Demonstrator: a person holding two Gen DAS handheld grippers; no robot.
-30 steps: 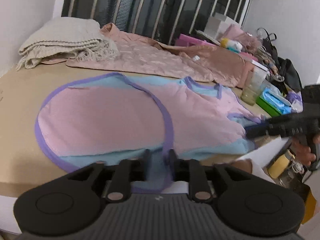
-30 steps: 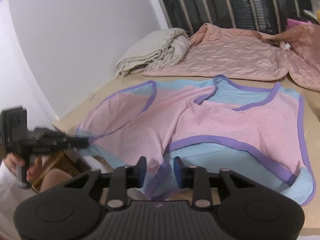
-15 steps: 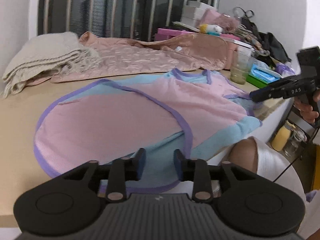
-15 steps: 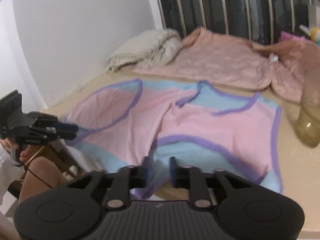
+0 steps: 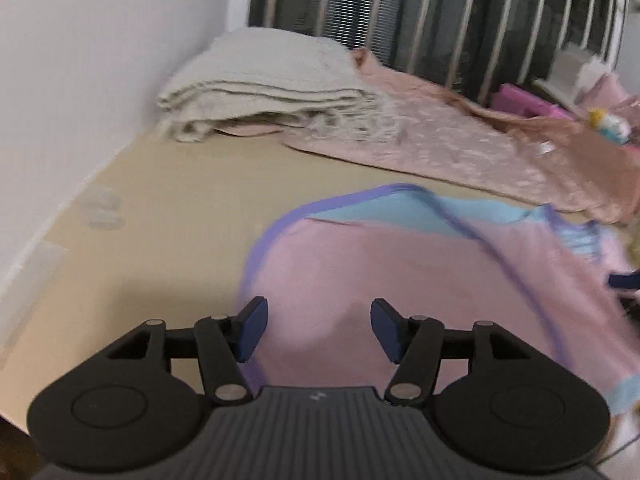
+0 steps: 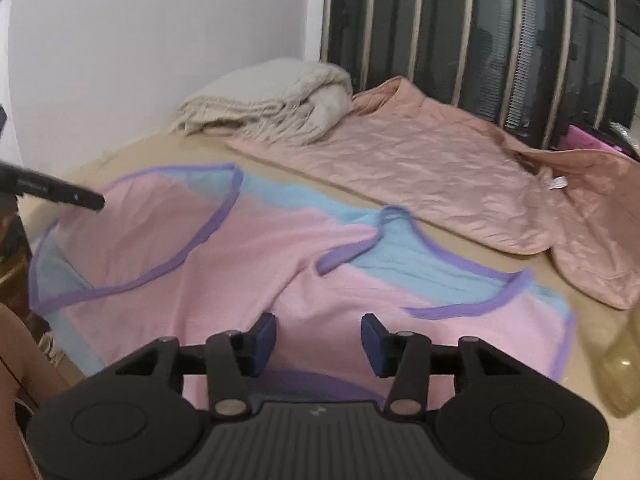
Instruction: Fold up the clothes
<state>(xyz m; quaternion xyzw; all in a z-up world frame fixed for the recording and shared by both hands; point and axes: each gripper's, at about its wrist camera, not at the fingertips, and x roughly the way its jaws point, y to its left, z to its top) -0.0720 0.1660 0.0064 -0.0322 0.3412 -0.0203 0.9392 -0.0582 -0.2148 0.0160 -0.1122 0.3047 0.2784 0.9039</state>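
Note:
A pink and light-blue garment [image 6: 248, 264] with purple trim lies spread on the tan table [image 5: 168, 208]; it also shows in the left wrist view [image 5: 400, 272]. My left gripper [image 5: 318, 330] is open and empty, hovering over the garment's left pink part. It shows in the right wrist view [image 6: 80, 199] as a dark tip at the far left, over the garment's curved edge. My right gripper [image 6: 318, 344] is open and empty, over the garment's near right part. A dark tip of it [image 5: 622, 280] shows at the right edge of the left wrist view.
A folded cream blanket [image 5: 272, 84] lies at the back left by the white wall. A peach quilted garment [image 6: 420, 160] lies spread behind the pink one. A translucent cup [image 6: 622, 364] stands at the right. Barred window behind. Pink boxes and clutter [image 5: 532, 104] at the back right.
Both grippers have opened and let go of the garment's near edge. Both have moved forward over the garment, which now lies flat on the table.

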